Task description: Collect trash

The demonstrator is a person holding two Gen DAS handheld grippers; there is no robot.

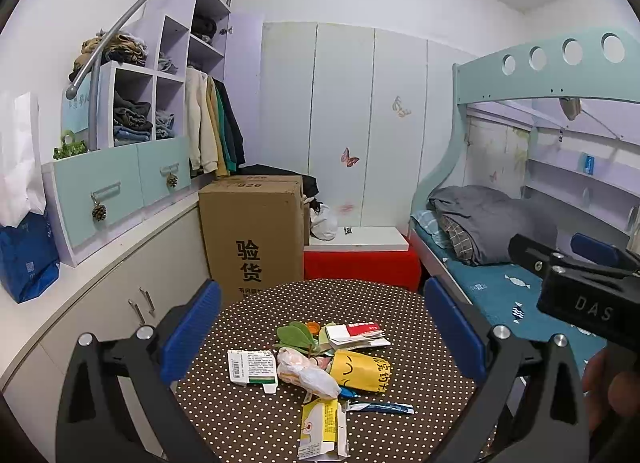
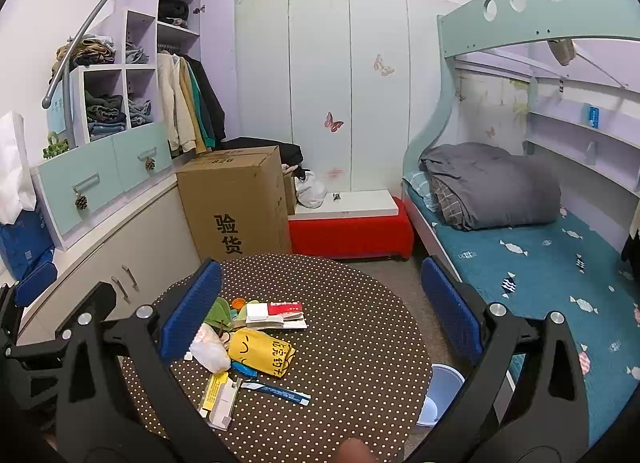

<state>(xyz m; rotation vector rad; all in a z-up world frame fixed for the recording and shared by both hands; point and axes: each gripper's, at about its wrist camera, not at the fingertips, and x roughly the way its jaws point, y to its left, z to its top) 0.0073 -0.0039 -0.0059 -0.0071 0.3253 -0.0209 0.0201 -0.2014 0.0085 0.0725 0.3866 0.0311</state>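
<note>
Trash pile (image 1: 320, 363) unobstructed from above

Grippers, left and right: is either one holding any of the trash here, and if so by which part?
Nothing is held. The left gripper and right gripper are both open above the polka-dot table, and the trash pile lies untouched on it.

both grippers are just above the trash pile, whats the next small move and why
Probably lower the left gripper onto the white medicine box at the pile's near left edge. Both grippers are open and empty, the right gripper holds nothing either, and that box lies apart from the yellow wrapper, so it looks easiest to pinch. The pale blue bin waits beside the table.
</note>
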